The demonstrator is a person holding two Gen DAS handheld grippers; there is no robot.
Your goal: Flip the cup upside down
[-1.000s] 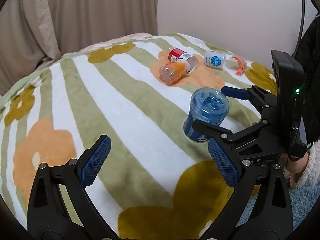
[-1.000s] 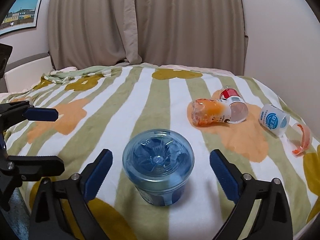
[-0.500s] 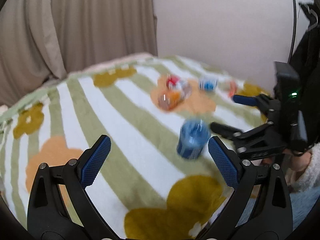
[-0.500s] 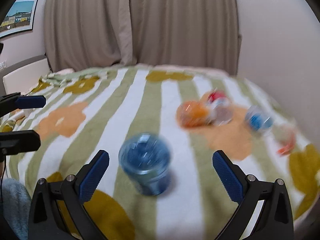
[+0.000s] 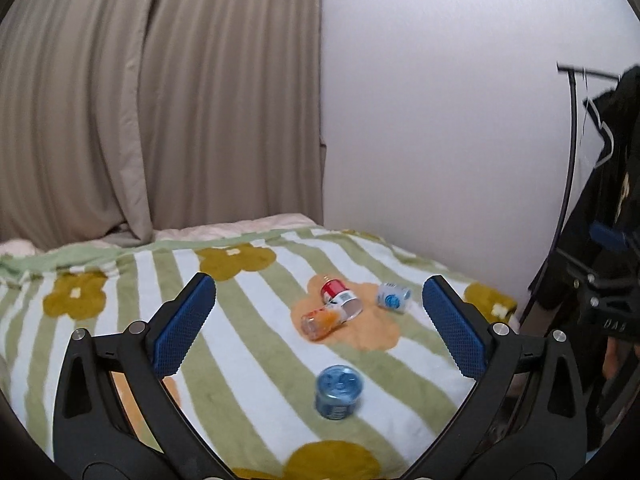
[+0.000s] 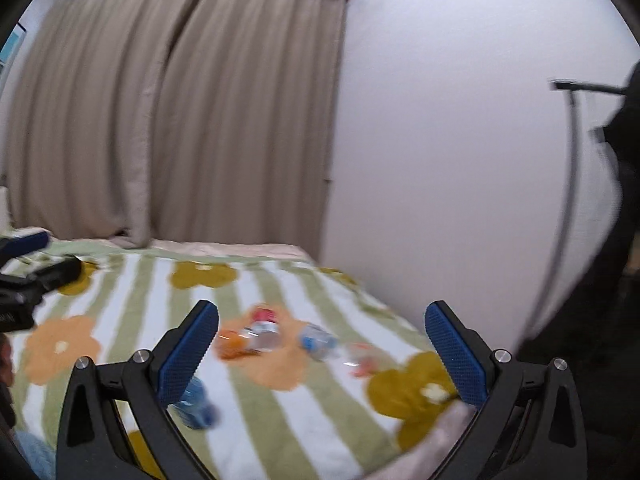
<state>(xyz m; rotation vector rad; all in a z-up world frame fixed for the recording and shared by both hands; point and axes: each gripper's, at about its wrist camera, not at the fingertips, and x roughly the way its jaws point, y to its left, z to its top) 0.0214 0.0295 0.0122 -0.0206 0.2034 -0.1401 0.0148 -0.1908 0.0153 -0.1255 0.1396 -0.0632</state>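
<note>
A blue translucent cup (image 5: 337, 396) stands upside down on the striped flower blanket (image 5: 248, 344), base up. In the right wrist view it is a blurred blue shape (image 6: 196, 402) partly behind the left finger. My left gripper (image 5: 320, 328) is open and empty, well back from and above the cup. My right gripper (image 6: 322, 352) is open and empty too, raised and off to the cup's right. The right gripper shows at the right edge of the left wrist view (image 5: 600, 300), the left gripper at the left edge of the right wrist view (image 6: 28, 280).
An orange bottle (image 5: 322, 320), a red-labelled bottle (image 5: 340, 296), and a small white and blue bottle (image 5: 394, 298) lie on the blanket beyond the cup. Beige curtains (image 5: 160, 100) and a white wall (image 5: 440, 120) stand behind the bed. Dark clothes hang on a rack (image 5: 608, 160) at right.
Both grippers have pulled back and up from the cup, which now looks small and far. The cup stands where it was, base up. The right wrist view is blurred with motion.
</note>
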